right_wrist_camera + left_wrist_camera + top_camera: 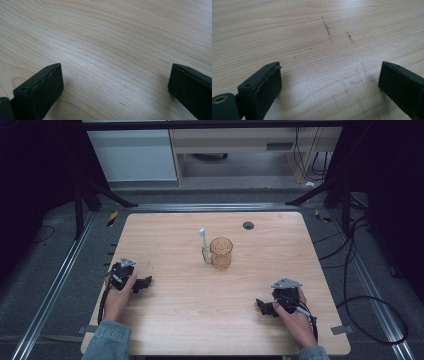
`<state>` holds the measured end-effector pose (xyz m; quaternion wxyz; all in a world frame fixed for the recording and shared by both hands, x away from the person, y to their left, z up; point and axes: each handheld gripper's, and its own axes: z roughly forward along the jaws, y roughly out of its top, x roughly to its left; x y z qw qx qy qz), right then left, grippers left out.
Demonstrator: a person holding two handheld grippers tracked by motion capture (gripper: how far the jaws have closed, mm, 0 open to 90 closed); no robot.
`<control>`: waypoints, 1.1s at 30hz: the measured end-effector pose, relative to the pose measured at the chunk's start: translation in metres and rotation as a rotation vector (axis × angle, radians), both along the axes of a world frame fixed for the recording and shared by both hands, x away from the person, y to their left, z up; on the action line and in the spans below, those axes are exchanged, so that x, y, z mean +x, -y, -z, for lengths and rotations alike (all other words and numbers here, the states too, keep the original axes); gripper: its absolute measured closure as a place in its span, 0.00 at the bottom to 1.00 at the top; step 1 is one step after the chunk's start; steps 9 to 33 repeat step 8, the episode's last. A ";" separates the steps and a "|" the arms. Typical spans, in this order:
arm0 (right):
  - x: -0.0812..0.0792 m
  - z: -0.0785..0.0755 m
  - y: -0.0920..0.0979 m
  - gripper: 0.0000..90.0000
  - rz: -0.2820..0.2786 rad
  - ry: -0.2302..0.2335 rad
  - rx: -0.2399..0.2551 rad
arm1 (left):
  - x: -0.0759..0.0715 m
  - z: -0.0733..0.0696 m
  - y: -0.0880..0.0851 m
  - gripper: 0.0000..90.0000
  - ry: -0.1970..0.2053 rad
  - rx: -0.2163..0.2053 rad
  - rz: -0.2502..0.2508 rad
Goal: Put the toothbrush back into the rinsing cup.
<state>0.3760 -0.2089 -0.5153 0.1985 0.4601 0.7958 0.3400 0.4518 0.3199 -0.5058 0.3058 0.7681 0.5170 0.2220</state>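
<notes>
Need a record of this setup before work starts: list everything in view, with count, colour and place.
cup: one, amber see-through, upright near the table's middle.
toothbrush: one, white, standing upright beside the cup, on the cup's left.
grommet: one, dark round, far part of the table.
table: one, light wood, centre.
cabinet: one, pale, behind the table.
cables: several, black, floor at right.
left gripper: one, black, near left of table, jaws wide apart.
right gripper: one, black, near right, jaws wide apart.
</notes>
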 end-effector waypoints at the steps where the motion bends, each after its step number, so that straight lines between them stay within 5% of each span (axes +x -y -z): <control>1: 0.000 0.000 0.000 0.00 0.000 0.000 0.000 | 0.001 0.001 -0.001 0.04 0.008 -0.004 0.004; 33: 0.000 0.000 0.000 0.00 0.000 0.000 0.000 | 0.002 0.003 -0.002 0.01 0.019 -0.008 0.014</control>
